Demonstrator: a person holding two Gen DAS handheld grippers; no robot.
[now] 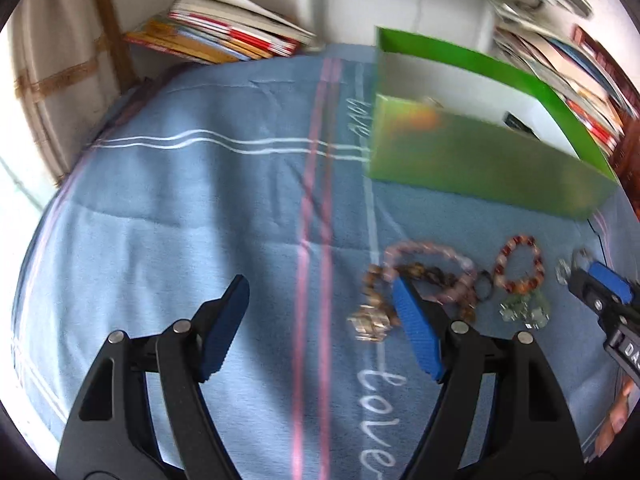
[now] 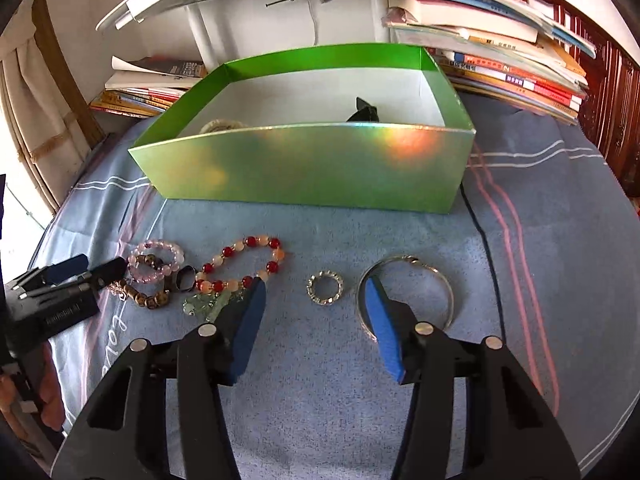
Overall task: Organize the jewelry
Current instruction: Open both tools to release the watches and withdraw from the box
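Note:
Jewelry lies in a row on the blue cloth in front of the green box (image 2: 312,168). From the left come a pink bead bracelet (image 2: 156,260), a brown bead bracelet (image 2: 148,298), a black ring (image 2: 185,278), a red and orange bracelet (image 2: 244,264), a green pendant (image 2: 204,304), a small silver ring (image 2: 325,288) and a silver bangle (image 2: 406,296). My right gripper (image 2: 314,283) is open above the cloth, with the silver ring in the gap and untouched. My left gripper (image 1: 320,284) is open beside the brown beads (image 1: 376,292), with bare cloth between its fingers.
The box holds a black item (image 2: 364,112) and a pale coiled piece (image 2: 220,126). Stacks of books (image 2: 516,60) stand behind the box on both sides. A white lamp base (image 2: 208,40) rises at the back. A gold clump (image 1: 370,324) lies by the brown beads.

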